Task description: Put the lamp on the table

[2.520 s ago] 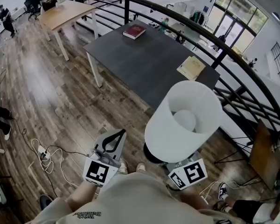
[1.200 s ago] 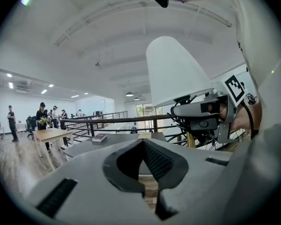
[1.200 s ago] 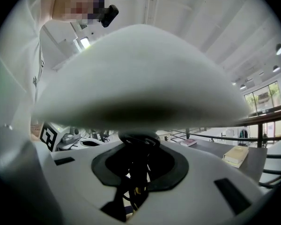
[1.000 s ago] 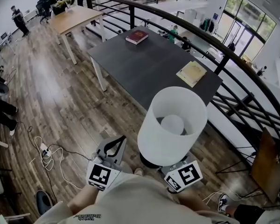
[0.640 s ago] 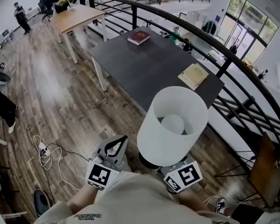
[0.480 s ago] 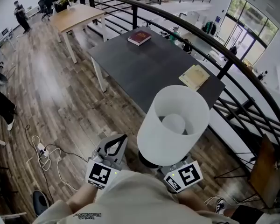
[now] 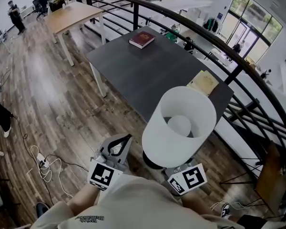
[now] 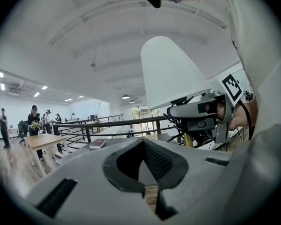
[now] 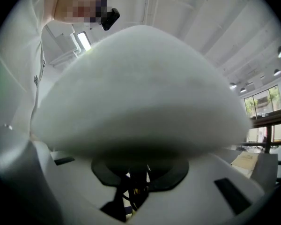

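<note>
A lamp with a white drum shade (image 7: 178, 128) and a dark base (image 7: 151, 161) hangs upright over the wooden floor, short of the dark grey table (image 7: 148, 73). My right gripper (image 9: 136, 184) is shut on the lamp's thin dark stem below the shade. In the head view only its marker cube (image 7: 188, 179) shows, and the shade hides its jaws. My left gripper (image 7: 120, 142) is held beside the lamp at the left, shut with nothing between its jaws (image 8: 147, 191). The left gripper view shows the shade (image 8: 173, 74) and the right gripper (image 8: 201, 114) at its right.
A red book (image 7: 141, 38) lies at the table's far end and a yellow book (image 7: 203, 82) near its right edge. A black railing (image 7: 219, 37) runs behind the table. A light wooden table (image 7: 69, 15) stands at the far left, and cables (image 7: 43, 159) lie on the floor.
The lamp has stayed in my right gripper throughout. The view has shifted a little while I carry it, and the dark table sits slightly nearer. The left gripper keeps its place beside the lamp.
</note>
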